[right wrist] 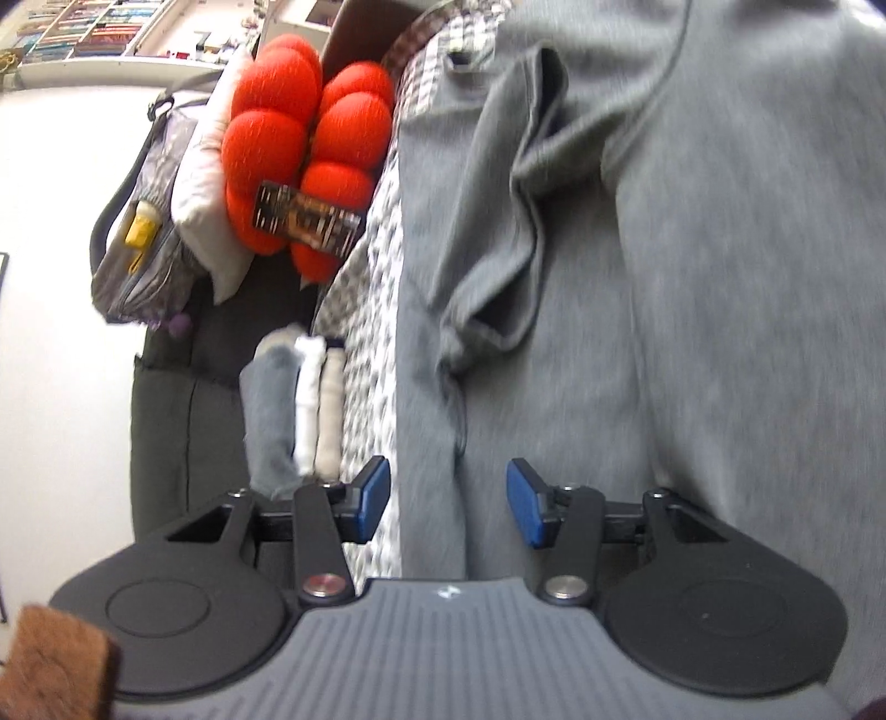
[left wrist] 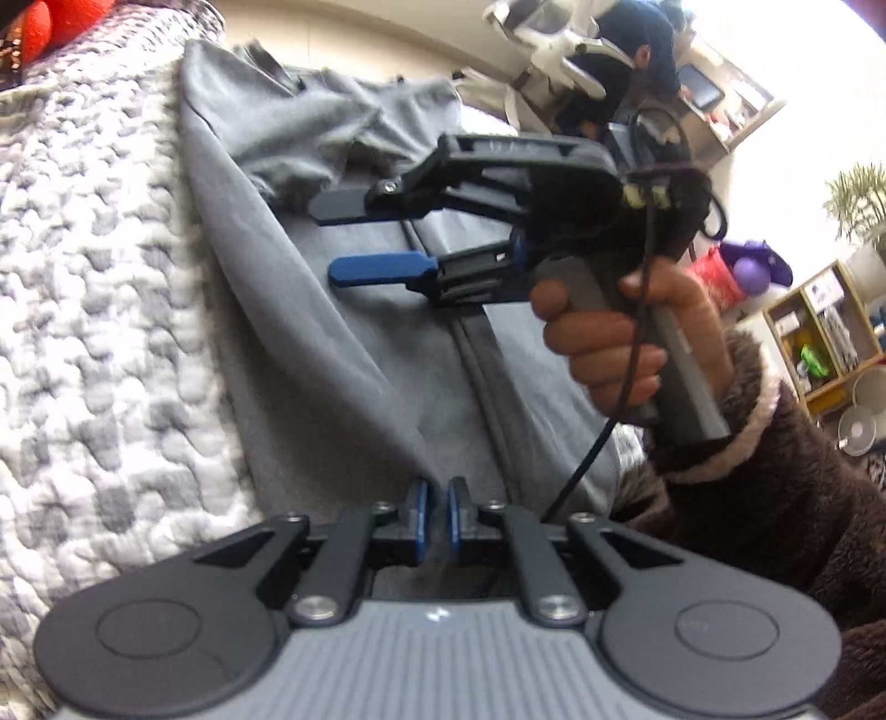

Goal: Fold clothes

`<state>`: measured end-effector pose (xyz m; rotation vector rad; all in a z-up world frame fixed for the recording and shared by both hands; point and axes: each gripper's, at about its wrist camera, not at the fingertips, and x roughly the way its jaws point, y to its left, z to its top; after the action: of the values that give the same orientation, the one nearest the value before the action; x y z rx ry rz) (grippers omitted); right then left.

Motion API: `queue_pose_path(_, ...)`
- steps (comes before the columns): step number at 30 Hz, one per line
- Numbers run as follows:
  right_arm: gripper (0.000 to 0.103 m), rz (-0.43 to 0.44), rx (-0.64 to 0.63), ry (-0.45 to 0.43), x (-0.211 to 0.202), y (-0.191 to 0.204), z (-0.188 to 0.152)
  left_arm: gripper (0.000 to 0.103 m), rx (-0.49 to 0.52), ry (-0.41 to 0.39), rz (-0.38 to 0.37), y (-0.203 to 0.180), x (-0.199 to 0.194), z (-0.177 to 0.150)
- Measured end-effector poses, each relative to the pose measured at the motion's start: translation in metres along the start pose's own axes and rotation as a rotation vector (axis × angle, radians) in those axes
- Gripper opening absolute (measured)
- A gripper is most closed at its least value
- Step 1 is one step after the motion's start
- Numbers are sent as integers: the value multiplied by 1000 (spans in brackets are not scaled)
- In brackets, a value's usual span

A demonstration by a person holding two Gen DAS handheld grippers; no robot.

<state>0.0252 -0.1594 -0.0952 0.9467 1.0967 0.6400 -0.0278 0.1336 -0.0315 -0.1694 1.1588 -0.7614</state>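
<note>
A grey sweatshirt [left wrist: 310, 266] lies spread on a quilted grey-white bedcover [left wrist: 94, 277], with a sleeve bunched near its far end. My left gripper [left wrist: 436, 512] is shut on a fold of the sweatshirt's near edge. My right gripper [left wrist: 354, 238] shows in the left wrist view, held by a hand above the middle of the garment, its jaws open and empty. In the right wrist view the right gripper [right wrist: 447, 501] is open over the sweatshirt [right wrist: 692, 277], near its crumpled sleeve [right wrist: 498, 238].
A red bobbled cushion [right wrist: 304, 144] and a grey bag [right wrist: 138, 238] sit beside the bedcover [right wrist: 371, 310]. Folded grey and white clothes [right wrist: 299, 410] are stacked at the cover's edge. Shelves [left wrist: 819, 332] and a seated person [left wrist: 637, 50] are beyond.
</note>
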Motion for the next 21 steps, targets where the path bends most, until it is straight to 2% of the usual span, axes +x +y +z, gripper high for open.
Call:
queue_pose_path(3,49,-26,-19,-53,3,1,8,6,-6,-15,30,5,-4,8)
queue_pose_path(8,46,-49,-29,-141,10,0,18,6,22,-82,145,8,-5,22)
queue_pose_path(9,44,-51,-28,-154,13,1,20,6,22,-99,166,10,-5,24)
queue_pose_path(10,36,-57,-30,-168,15,1,22,6,20,-115,184,12,-5,26)
queue_pose_path(12,20,-89,-52,-188,17,5,25,6,-5,-149,187,23,-9,26)
queue_pose_path(16,12,-149,-135,-236,11,19,26,6,-44,-212,161,37,-12,25)
queue_pose_path(21,9,-186,-220,-326,-7,33,26,6,-70,-209,128,49,-6,30)
